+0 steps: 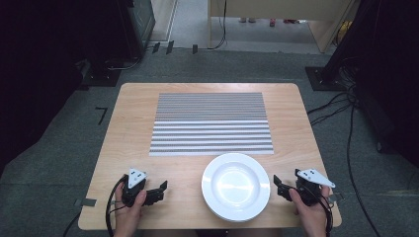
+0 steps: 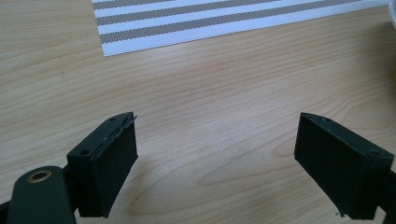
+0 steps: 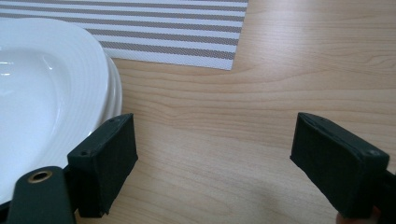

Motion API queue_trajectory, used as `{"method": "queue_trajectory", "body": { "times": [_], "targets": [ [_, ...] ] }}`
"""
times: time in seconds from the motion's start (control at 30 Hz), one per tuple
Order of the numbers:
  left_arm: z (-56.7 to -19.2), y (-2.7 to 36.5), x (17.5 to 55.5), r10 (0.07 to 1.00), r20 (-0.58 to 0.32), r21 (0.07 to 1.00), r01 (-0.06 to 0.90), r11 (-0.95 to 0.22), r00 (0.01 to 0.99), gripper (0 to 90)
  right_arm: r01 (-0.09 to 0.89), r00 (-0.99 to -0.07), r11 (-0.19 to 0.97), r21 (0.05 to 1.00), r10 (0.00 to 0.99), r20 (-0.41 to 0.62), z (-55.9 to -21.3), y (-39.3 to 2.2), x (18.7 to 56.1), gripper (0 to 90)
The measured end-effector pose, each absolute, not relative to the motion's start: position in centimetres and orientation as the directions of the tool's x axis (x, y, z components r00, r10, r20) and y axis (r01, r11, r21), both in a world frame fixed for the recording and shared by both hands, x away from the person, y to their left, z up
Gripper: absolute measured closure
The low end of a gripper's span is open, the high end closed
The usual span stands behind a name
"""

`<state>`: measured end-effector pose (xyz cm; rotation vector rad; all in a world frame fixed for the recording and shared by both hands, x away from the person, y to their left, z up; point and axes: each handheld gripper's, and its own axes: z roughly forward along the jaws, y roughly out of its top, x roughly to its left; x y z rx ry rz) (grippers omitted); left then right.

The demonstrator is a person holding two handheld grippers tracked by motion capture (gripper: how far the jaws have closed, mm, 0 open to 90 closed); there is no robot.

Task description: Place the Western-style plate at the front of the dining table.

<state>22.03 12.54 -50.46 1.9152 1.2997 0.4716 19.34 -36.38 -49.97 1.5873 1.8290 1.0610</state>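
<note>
Plate [image 1: 236,186] lies between both gaping tools, just beside right tool [image 1: 279,186].

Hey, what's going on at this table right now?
A person sits at a wooden table with a gripper in each hand. The left gripper and right gripper both rest near the front edge, jaws open and holding nothing. Between them sit white plates, which look like a stack of at least two, just in front of a striped placemat. The right gripper is closest to the plates, beside their rim, but not gripping them.
</note>
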Motion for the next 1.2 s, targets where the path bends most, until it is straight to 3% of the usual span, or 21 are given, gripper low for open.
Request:
{"method": "queue_trajectory", "body": {
  "times": [0.83,1.03,1.2],
  "targets": [
    [-49.1,8.3,22.3,0.866,-0.141,0.768,0.605,-0.211,0.481,13.2,0.574,-0.247,-0.023,0.819,0.948,0.200,-48.0,-34.3,19.7,16.1],
    [-48.2,6.2,23.0,0.846,-0.169,0.780,0.593,-0.199,0.506,13.2,0.596,-0.193,-0.041,0.802,0.962,0.192,-46.2,-32.7,20.7,19.8],
    [-47.5,4.7,23.7,0.839,-0.213,0.791,0.592,-0.153,0.501,13.2,0.579,-0.163,-0.074,0.812,0.965,0.203,-47.0,-32.5,20.4,19.7]
  ]
}}
